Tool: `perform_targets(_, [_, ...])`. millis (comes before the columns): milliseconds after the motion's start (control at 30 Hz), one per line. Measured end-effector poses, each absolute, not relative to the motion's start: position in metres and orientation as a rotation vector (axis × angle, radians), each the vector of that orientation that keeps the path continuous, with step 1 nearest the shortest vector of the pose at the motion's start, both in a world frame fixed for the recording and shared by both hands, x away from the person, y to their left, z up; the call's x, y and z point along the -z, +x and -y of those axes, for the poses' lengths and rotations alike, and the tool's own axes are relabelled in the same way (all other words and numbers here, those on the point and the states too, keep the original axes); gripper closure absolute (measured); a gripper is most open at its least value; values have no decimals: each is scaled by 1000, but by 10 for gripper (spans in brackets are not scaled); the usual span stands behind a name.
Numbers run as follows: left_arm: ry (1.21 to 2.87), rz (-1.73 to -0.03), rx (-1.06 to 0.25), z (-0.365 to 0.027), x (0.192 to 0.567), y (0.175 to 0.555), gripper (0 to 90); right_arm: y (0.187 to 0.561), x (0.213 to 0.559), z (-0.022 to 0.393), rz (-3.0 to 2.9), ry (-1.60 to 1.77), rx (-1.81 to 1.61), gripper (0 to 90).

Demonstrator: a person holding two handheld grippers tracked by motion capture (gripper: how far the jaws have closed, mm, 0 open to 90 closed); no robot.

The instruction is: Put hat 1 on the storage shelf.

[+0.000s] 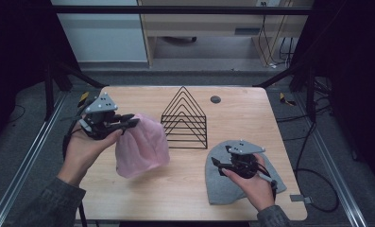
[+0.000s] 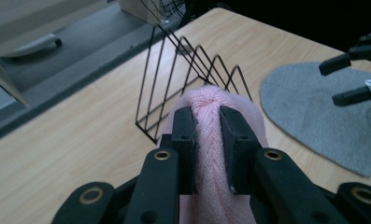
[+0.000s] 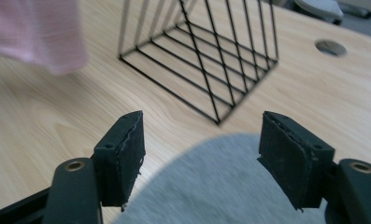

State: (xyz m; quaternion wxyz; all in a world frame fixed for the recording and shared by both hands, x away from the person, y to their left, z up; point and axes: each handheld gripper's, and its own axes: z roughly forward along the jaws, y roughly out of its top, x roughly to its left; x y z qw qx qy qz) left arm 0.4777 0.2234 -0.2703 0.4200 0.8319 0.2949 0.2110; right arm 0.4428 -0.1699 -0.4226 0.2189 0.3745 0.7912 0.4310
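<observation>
Pink beanie (image 1: pixel 142 147) hangs pinched in the left gripper (image 2: pixel 206 140), beside the wire rack (image 1: pixel 184 120). Right gripper (image 3: pixel 202 158) gapes empty over the grey beanie (image 1: pixel 223 187). Loose knit could snag the rack.

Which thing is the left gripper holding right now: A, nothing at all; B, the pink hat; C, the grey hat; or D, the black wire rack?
B: in the left gripper view the left gripper has its jaws pinched on a fold of the pink hat, while the grey hat lies flat on the table.
</observation>
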Motion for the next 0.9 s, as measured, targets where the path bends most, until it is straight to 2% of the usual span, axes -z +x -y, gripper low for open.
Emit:
perform_targets(167, [2065, -712, -570, -222, 247, 485, 763, 446, 407, 145, -2221, 969, -1251, 373])
perform_targets(333, [2036, -711, -554, -222, 234, 483, 761, 449, 398, 110, -2294, 900, -1326, 423])
perform_targets(833, [2036, -684, -574, -210, 219, 466, 760, 452, 396, 46, -2347, 816, -1360, 420])
perform_targets(900, [2038, -679, -571, -209, 218, 466, 761, 457, 395, 40, -2343, 844, -1352, 444])
